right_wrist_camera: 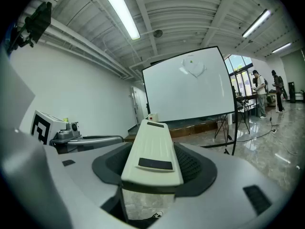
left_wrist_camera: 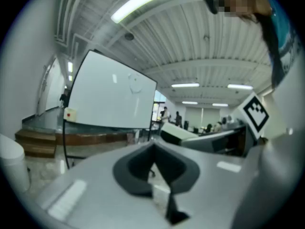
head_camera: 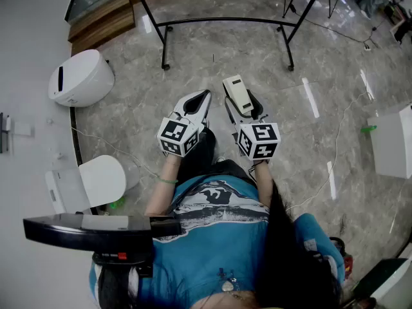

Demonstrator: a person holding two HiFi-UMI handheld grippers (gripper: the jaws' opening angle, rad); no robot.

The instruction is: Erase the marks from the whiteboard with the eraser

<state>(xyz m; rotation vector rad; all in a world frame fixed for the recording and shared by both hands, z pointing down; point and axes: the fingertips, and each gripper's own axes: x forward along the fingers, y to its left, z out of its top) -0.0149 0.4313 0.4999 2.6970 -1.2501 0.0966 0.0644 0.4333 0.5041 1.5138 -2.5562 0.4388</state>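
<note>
In the right gripper view the whiteboard (right_wrist_camera: 190, 87) stands on its black stand a few steps ahead, with a faint drawn mark (right_wrist_camera: 193, 68) near its top. It also shows in the left gripper view as the whiteboard (left_wrist_camera: 109, 99), with the mark (left_wrist_camera: 135, 82) in its upper right. My right gripper (right_wrist_camera: 152, 178) is shut on a cream eraser (right_wrist_camera: 152, 151) that sticks out forward between the jaws. From the head view, the eraser (head_camera: 238, 94) points toward the stand's legs (head_camera: 225, 22). My left gripper (head_camera: 198, 103) is held beside it, shut and empty.
Marble floor lies below. A white bin (head_camera: 80, 79) and a round white lidded bin (head_camera: 103, 180) stand at the left wall. At the right is a white box (head_camera: 393, 140), with cables trailing over the floor. People (right_wrist_camera: 259, 95) stand far off to the right of the board.
</note>
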